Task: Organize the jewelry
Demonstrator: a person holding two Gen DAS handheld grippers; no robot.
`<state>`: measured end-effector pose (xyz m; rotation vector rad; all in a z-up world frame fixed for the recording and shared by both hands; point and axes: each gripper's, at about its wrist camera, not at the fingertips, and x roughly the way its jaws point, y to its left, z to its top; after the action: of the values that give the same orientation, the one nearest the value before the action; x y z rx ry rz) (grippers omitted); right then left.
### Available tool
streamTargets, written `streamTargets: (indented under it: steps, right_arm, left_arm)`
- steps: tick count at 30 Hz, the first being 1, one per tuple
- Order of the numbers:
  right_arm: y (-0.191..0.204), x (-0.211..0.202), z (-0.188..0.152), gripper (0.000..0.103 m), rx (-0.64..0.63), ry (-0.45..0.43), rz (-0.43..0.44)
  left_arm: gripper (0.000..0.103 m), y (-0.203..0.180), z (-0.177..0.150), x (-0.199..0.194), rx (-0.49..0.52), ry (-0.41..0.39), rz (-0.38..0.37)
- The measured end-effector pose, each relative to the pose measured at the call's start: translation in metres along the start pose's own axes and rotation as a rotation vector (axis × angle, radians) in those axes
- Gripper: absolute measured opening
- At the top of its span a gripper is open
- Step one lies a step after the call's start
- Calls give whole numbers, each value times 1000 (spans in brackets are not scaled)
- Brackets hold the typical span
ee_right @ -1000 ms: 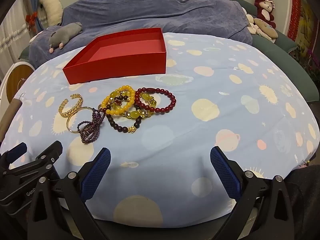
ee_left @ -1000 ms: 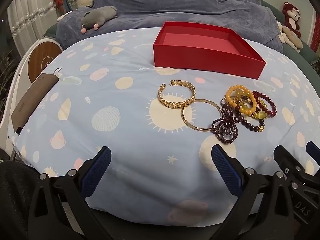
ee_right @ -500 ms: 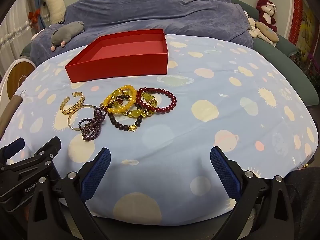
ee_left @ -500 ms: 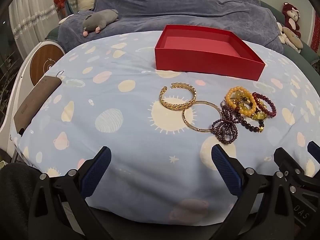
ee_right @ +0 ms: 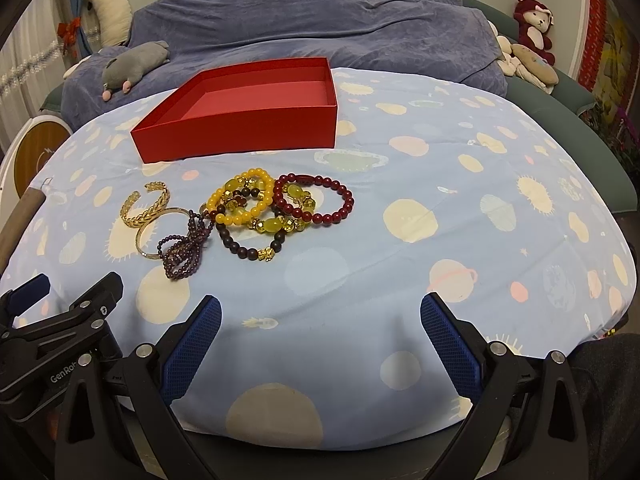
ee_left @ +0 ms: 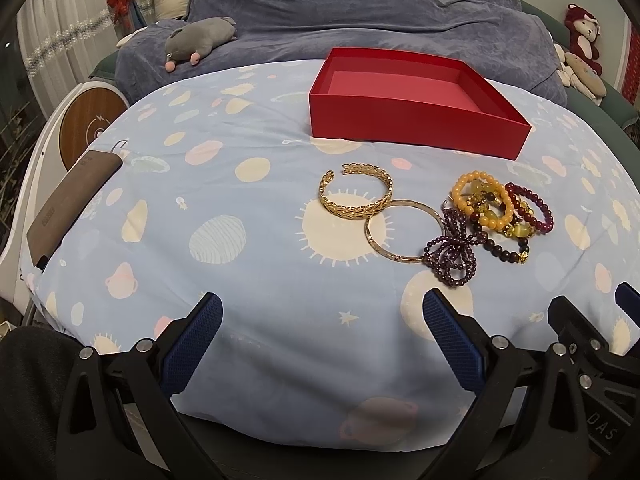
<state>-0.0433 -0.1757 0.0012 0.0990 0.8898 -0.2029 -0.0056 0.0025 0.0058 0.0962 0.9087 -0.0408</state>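
Black left gripper (ee_left: 320, 340) and right gripper (ee_right: 320, 338) frames, blue textured pads (ee_left: 192, 346), silver screws, white lettering

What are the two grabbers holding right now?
Nothing. The left gripper and right gripper are both open and empty; the bracelets lie on the bedsheet, in front of the red box.

Dim, warm indoor light, both fisheye views.
Soft, even; no hard shadows or glare. Centre sharp. Strong barrel bend twd edges, black vignette in corners. Upper left of frame dimmer, pale curtain (ee_left: 48, 40) slightly soft.
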Motion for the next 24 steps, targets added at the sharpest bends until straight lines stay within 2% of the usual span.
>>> streamTargets:
  steps: [24]
  right_arm:
    - [-1, 1, -1, 96, 4, 10, -8]
  left_arm:
    - [96, 4, -1, 3, -17, 4, 4]
